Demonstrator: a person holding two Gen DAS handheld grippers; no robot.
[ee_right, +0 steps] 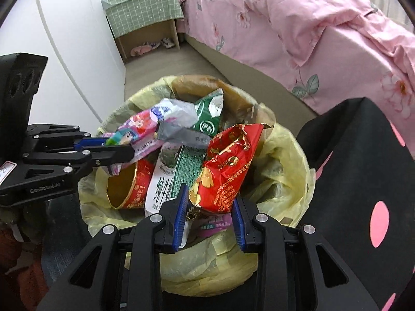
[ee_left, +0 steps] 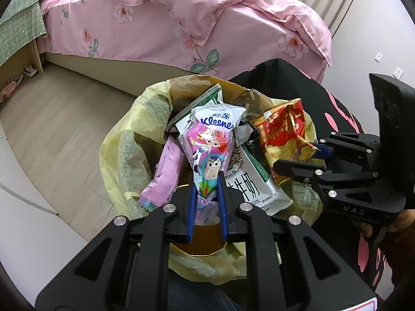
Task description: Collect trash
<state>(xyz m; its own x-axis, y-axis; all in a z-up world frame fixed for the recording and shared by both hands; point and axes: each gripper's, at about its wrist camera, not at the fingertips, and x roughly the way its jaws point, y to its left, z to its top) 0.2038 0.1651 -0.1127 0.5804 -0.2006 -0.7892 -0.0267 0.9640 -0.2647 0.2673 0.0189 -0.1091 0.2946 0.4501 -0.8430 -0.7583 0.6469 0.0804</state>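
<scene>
A trash bin lined with a yellow bag [ee_left: 129, 155] [ee_right: 288, 165] stands on the floor, full of wrappers and a milk carton [ee_left: 249, 181] [ee_right: 166, 181]. My left gripper [ee_left: 207, 184] [ee_right: 114, 146] is shut on a pink cartoon Kleenex tissue pack [ee_left: 210, 140] [ee_right: 140, 127] and holds it over the bin. My right gripper [ee_right: 210, 202] [ee_left: 298, 155] has its jaws apart around the lower end of a red and gold snack bag [ee_right: 225, 165] [ee_left: 282, 132], which rests on the trash at the bin's right side.
A bed with a pink floral duvet [ee_left: 181, 26] [ee_right: 311, 31] stands behind the bin. A black cloth with pink dots [ee_right: 363, 171] [ee_left: 345, 119] is at the right. A green-covered nightstand [ee_right: 145, 7] and white wardrobe [ee_right: 64, 39] are at the left. The floor is wood [ee_left: 57, 129].
</scene>
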